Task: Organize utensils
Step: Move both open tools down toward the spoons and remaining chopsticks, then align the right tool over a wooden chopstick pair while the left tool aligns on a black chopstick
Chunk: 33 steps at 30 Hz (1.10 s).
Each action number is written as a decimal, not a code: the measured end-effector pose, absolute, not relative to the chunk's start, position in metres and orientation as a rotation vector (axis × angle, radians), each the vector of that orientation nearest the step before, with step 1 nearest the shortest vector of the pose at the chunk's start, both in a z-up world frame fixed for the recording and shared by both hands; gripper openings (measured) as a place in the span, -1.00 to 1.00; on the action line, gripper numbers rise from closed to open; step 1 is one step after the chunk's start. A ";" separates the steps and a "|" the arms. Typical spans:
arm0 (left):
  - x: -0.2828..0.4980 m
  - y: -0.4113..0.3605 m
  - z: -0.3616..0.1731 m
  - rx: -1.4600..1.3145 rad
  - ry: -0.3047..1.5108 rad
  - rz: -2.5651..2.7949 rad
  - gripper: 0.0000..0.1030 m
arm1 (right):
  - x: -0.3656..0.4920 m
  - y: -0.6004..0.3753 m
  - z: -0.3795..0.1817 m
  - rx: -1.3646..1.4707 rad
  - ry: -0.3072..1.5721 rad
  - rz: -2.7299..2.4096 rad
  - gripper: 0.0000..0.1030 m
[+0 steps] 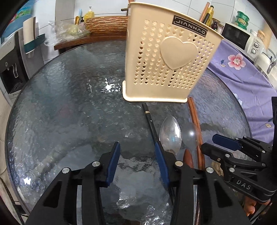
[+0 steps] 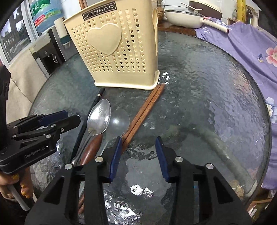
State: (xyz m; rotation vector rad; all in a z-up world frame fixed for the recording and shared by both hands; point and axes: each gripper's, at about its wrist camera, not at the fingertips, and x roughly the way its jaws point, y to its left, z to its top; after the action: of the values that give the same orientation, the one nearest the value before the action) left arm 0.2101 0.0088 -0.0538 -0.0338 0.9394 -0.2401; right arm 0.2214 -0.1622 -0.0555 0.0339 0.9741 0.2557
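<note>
A cream perforated utensil holder (image 1: 166, 60) (image 2: 117, 52) stands upright on the round glass table (image 1: 69, 103). In front of it lie a metal spoon (image 1: 170, 135) (image 2: 99, 117), a clear plastic spoon (image 1: 189, 136) (image 2: 119, 122), a pair of brown wooden chopsticks (image 1: 195, 124) (image 2: 147, 109) and a black chopstick (image 1: 150, 119) (image 2: 86, 124). My left gripper (image 1: 137, 154) is open and empty, just left of the utensils. My right gripper (image 2: 138, 148) is open and empty, just right of the brown chopsticks. Each gripper shows in the other view: the right (image 1: 219, 145), the left (image 2: 64, 119).
A purple floral cloth (image 1: 242, 69) (image 2: 251, 43) lies beyond the table's right edge. A water dispenser (image 1: 12, 65) stands at the left. A wooden shelf (image 1: 90, 39) with a basket is behind the table. A white pan (image 2: 187, 15) sits at the back.
</note>
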 end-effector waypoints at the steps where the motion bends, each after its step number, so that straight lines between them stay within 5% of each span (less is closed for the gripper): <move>1: 0.210 0.008 -0.054 -0.032 0.941 -0.244 -0.20 | 0.222 -0.162 -0.056 0.039 0.979 0.260 -0.30; 9: 0.212 0.000 -0.055 -0.031 0.948 -0.246 -0.22 | 0.236 -0.162 -0.053 0.059 1.017 0.259 -0.36; 18: 0.216 -0.001 -0.054 -0.026 0.951 -0.253 -0.26 | 0.248 -0.178 -0.051 0.023 1.044 0.238 -0.65; 33: 0.248 0.006 -0.044 -0.108 0.942 -0.214 -0.28 | 0.275 -0.212 -0.046 0.325 1.035 0.238 -0.65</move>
State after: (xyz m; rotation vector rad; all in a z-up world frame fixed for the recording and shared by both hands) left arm 0.2485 0.0063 -0.0439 -0.1079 0.9415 -0.2141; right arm 0.2750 -0.2120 -0.0463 0.3250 1.0347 0.2376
